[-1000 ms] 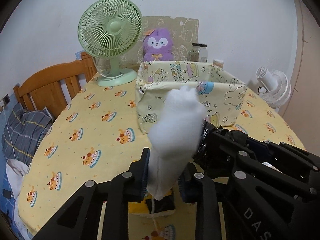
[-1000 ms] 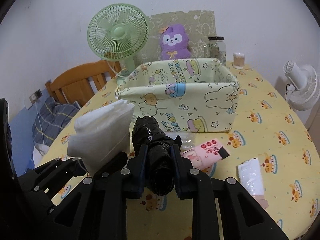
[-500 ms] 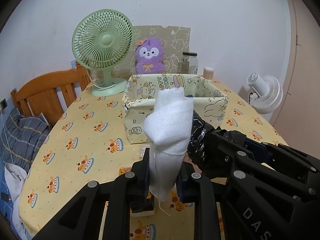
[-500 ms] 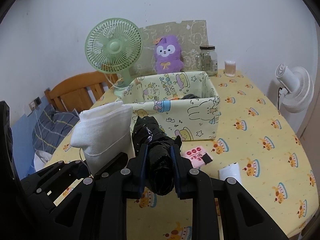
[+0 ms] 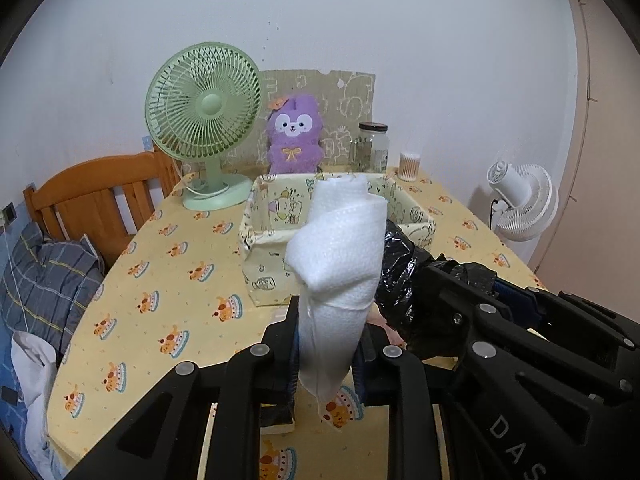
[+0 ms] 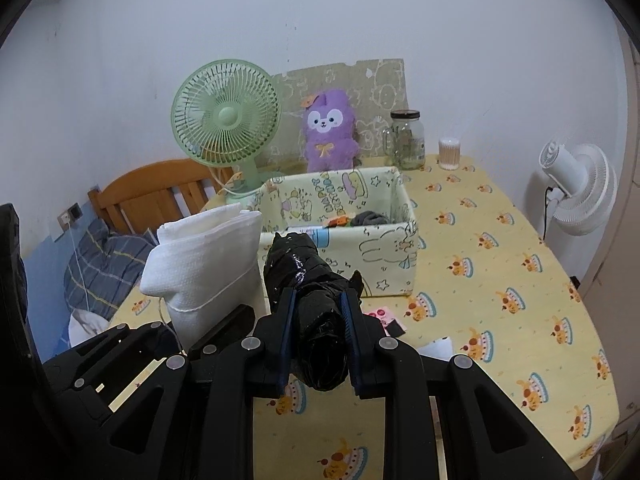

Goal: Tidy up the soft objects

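The left hand-held gripper (image 5: 326,344) pinches a white folded cloth bundle (image 5: 340,252) by its lower end, and the bundle stands upright between the fingers, rising above them in front of the fabric storage box (image 5: 264,236). A thin thread is tied around the bundle's narrow part. The right hand-held gripper (image 6: 318,340) is clamped on a black plastic-wrapped roll (image 6: 308,280), which points forward and up from between the blue-edged pads (image 6: 349,344) toward the box. The two held things sit side by side, the white bundle to the left of the black roll, both held above the desk (image 6: 500,272) on the near side of the box.

The box is a soft yellow container printed with cartoon animals, open at the top, standing on the cake-patterned cloth of the desk. Inside it, at the near right corner, lie a dark grey soft item (image 6: 370,218) and something with orange and green patches (image 6: 338,222); what they are cannot be told.

On the desk just in front of the box lies a pink packet (image 6: 384,318), partly hidden by the right gripper, and a white packet (image 6: 438,348) lies near it. Behind the box stand a green desk fan (image 6: 226,120), a purple plush toy (image 6: 330,136), a glass jar (image 6: 406,140) and a small container of cotton swabs (image 6: 450,154).
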`<action>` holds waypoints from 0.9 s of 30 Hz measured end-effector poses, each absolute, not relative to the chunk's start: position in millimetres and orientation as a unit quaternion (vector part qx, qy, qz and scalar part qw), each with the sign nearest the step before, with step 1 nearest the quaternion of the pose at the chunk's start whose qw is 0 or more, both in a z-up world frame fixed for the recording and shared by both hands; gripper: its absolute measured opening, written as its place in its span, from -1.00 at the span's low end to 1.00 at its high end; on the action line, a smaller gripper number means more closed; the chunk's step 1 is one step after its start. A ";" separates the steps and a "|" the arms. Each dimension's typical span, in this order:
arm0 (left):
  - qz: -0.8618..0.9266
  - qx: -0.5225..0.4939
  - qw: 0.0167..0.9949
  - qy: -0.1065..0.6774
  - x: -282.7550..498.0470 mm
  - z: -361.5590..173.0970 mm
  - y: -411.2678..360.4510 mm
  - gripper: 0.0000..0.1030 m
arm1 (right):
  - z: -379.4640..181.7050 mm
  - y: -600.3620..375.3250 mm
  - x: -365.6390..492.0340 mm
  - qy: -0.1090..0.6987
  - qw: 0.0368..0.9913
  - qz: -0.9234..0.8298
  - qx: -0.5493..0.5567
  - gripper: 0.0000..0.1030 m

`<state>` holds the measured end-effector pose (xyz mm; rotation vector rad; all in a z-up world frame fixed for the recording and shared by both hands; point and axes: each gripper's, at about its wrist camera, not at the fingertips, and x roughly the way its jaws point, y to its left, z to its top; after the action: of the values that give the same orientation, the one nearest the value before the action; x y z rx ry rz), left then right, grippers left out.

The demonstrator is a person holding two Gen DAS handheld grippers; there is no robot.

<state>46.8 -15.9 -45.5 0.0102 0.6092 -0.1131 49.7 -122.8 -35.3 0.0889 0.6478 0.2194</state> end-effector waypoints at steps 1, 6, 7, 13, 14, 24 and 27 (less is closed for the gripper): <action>-0.056 0.005 0.953 0.298 45.6 -43.0 -16.0 -0.62 | -32.8 -123.2 48.9 0.316 0.942 0.107 0.044 -0.50; -0.054 -0.001 0.953 0.299 46.9 -33.4 -15.1 -0.62 | -21.5 -122.0 49.3 0.315 0.942 0.107 0.041 -0.50; -0.053 -0.001 0.953 0.299 47.7 -32.0 -15.7 -0.62 | -19.2 -121.6 50.1 0.316 0.942 0.107 0.040 -0.50; -0.047 -0.002 0.956 0.290 51.3 -18.9 -16.1 -0.62 | -5.9 -122.3 54.7 0.309 0.944 0.107 0.039 -0.50; -0.047 -0.003 0.956 0.289 52.2 -17.4 -16.1 -0.62 | -3.8 -122.3 55.9 0.308 0.944 0.107 0.038 -0.50; -0.044 0.002 0.960 0.275 65.2 0.1 -18.3 -0.62 | 14.5 -123.9 69.4 0.297 0.949 0.104 0.033 -0.50; -0.041 0.004 0.962 0.270 68.6 4.3 -19.8 -0.62 | 19.2 -123.9 73.7 0.293 0.950 0.102 0.029 -0.50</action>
<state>68.6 -19.8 4.3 0.0091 0.5466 -0.0833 73.7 -123.9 19.2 0.0586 0.5965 0.2075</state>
